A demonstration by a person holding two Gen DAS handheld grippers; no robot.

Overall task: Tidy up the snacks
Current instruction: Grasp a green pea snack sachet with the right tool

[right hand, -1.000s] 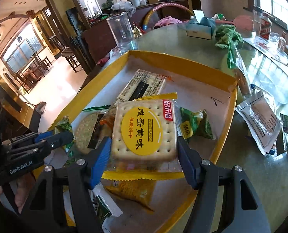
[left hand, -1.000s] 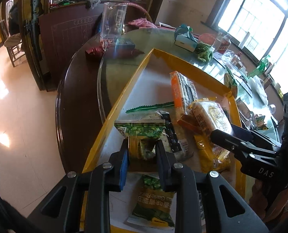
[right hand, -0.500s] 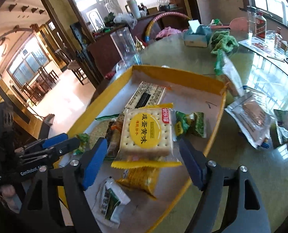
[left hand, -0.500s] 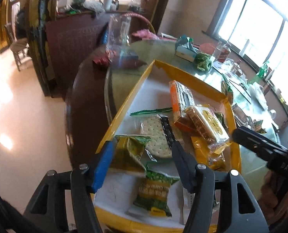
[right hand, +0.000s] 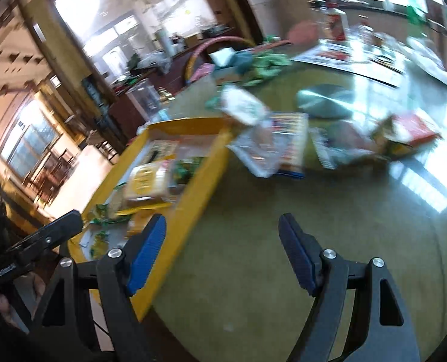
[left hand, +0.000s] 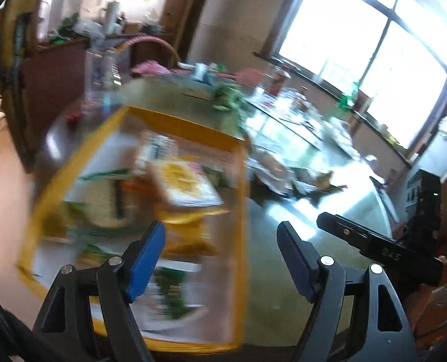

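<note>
I see a big round table with a shiny green top. On it, at its edge, sits the yellow tray, and I tell every place from that tray. Inside the tray lie the snacks, all blurry: a cracker pack with a yellow circle on top of the pile in the middle, and small green packs near the tray's close end. More snack bags lie on the table just past the tray's far corner, outside it. A red and yellow pack lies well away from the tray, out by the bright window light. My left gripper hangs over the tray's close right wall; its jaws are opening and nothing is between them. My right gripper is over the bare table just beside the tray, jaws wide apart, and it holds nothing. Everything looks smeared, so I cannot read small things.
</note>
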